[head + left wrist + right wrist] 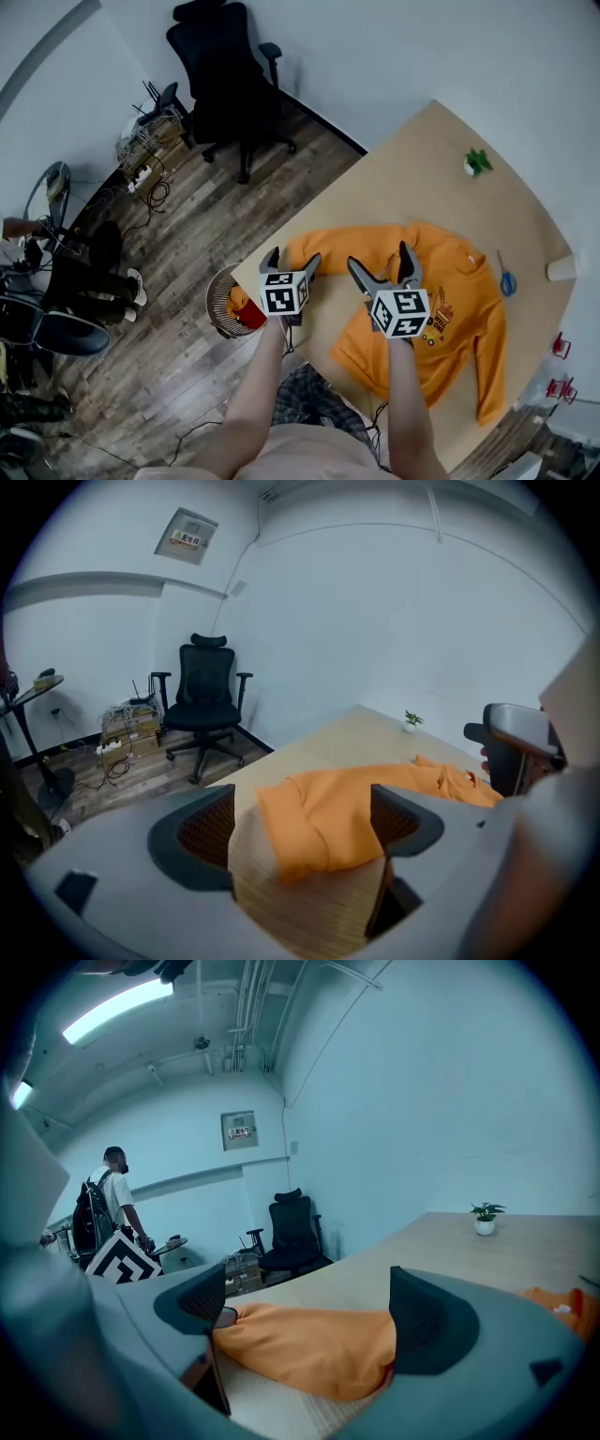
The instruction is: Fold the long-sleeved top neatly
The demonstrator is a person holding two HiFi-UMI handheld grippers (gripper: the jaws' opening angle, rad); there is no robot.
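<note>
Forearms of the person are reaching forward, and the left gripper (292, 261) and the right gripper (382, 262) are hovering side by side over the near part of the orange long-sleeved top (450, 291). Both are standing with jaws spread wide and are gripping nothing; the cloth is only showing between them from below.

This top is lying on the wooden table (412, 159), with 1 sleeve (323, 248) bunching close to the table edge, above a basket (223, 302) on the floor.

I am judging 2 risks. If a gripper is pinching only the upper layer, the fold is coming out crooked. If the pull is going toward the edge, the sleeve may be sliding off the table. Blue scissors (506, 281) are lying just beside the other shoulder, so sweeping cloth may be dragging them.
</note>
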